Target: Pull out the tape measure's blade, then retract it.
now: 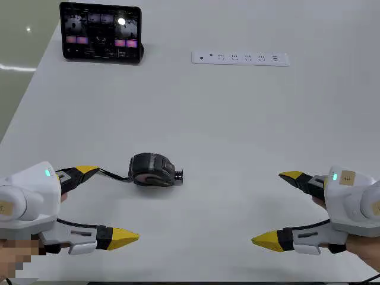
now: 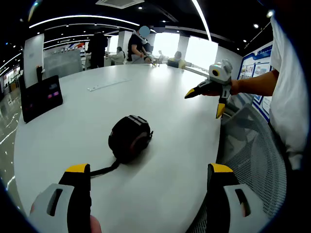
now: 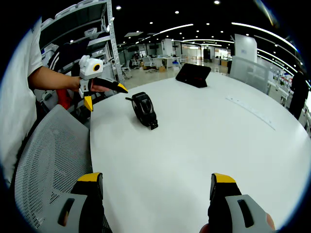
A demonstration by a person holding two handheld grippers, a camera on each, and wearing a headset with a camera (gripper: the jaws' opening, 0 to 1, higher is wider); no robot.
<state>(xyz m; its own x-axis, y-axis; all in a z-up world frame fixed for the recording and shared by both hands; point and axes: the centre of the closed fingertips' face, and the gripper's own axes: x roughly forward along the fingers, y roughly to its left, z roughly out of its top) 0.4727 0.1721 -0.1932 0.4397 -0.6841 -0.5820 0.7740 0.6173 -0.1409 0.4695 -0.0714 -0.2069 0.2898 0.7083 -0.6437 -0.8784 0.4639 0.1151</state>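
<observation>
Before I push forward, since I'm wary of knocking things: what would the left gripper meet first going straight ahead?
Likely the tape measure, or its strap first; both lie ahead of the open left gripper.

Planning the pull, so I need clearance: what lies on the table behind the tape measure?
White table, then a black tablet and a white power strip near the far edge. The tape measure hides the spot beneath it.
</observation>
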